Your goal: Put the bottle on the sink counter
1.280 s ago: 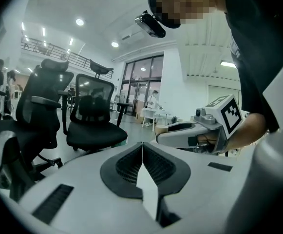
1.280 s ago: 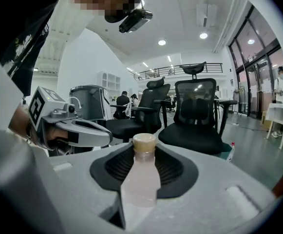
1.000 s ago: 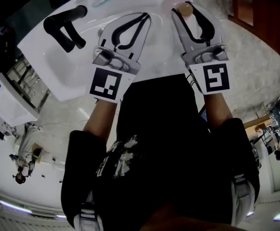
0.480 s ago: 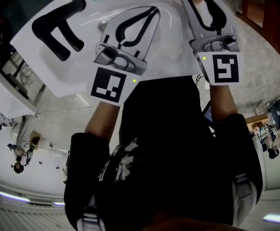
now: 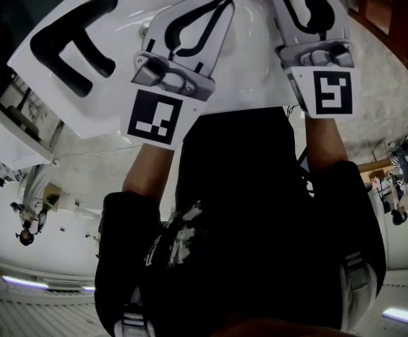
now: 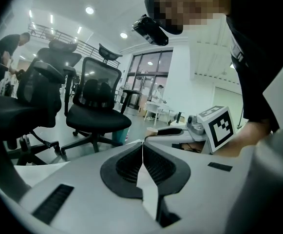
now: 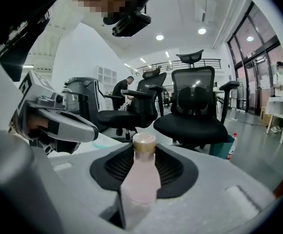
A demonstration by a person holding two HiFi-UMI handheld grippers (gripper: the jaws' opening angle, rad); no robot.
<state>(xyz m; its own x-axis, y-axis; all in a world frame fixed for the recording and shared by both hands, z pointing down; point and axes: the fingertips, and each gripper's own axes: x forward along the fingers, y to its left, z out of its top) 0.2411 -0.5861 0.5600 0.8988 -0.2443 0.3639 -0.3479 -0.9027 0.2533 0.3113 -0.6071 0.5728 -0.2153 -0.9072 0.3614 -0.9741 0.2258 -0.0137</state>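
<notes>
Right gripper (image 7: 144,156) clamps the bottle (image 7: 140,182); left gripper (image 6: 142,156) closed, empty.

both the left hand-held gripper (image 5: 222,0) and the right hand-held gripper (image 7: 143,148), clamping the bottle (image 7: 140,179), have sunk closer to the table (image 5: 70,111).

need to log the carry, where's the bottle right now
The bottle is clamped in the right tongs, centre of the right gripper view; in the head view that is top right, over the white sink counter.
</notes>
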